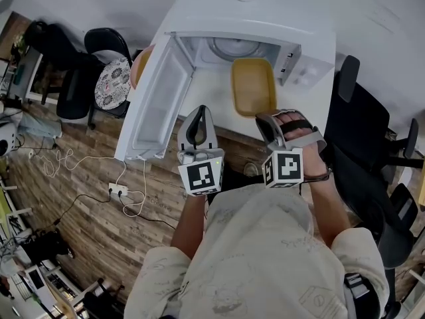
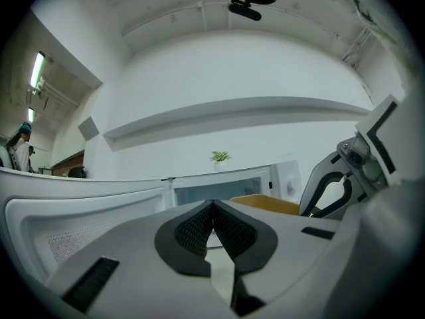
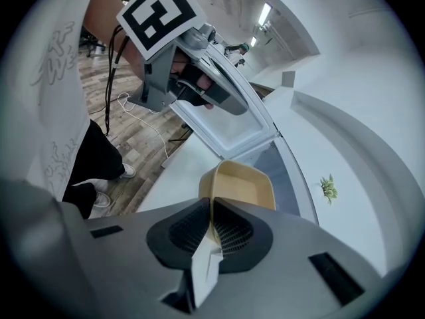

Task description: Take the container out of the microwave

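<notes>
The yellow rectangular plastic container point(image 1: 253, 85) sits just in front of the white microwave point(image 1: 312, 42), outside its cavity and beside the swung-open door point(image 1: 156, 105), so the removal looks all but done. The right gripper point(image 3: 211, 208) has its jaws pinched onto the container's near wall, a thin edge being the only purchase such a shallow tub offers (whether its base rests on the white table point(image 1: 216, 108) before the microwave or hangs just above it I cannot tell). The left gripper point(image 1: 198, 111), jaws pressed together on nothing, hovers in front of the microwave's door, probably held clear because one grip suffices for so light a load.
</notes>
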{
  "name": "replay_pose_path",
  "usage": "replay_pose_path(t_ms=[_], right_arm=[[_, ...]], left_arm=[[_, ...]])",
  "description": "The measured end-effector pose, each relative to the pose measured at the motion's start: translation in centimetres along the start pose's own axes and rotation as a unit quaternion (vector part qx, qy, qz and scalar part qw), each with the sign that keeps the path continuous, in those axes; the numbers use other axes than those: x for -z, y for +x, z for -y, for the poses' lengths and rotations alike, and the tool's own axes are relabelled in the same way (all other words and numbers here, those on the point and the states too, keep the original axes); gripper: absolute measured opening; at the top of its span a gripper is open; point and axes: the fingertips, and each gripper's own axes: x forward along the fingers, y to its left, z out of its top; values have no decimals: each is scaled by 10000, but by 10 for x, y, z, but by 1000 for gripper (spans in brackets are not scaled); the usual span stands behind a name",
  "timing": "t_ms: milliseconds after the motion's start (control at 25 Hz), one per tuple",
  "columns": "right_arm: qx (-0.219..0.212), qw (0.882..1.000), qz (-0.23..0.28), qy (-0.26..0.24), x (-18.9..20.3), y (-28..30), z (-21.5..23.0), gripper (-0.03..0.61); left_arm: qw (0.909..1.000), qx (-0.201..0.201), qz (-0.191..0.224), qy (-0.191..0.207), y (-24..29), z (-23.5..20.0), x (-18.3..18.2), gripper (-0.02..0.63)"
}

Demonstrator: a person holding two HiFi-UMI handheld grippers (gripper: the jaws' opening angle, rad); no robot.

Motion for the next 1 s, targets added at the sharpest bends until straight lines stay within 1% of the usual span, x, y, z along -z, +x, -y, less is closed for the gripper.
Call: replay_pose_path(t_ms=[320, 720, 1000], right_arm=[[155, 9998, 114, -101, -2, 3, 9, 34], [137, 9995, 262, -139, -11, 11, 13, 34], [99, 9995, 253, -154, -12, 15, 16, 35]], left_arm=[[9989, -130, 395, 206, -8, 1, -19, 8], [9986, -287, 392, 204, -11, -9, -18, 8], [9986, -295, 378, 213, -6, -13, -17, 8]])
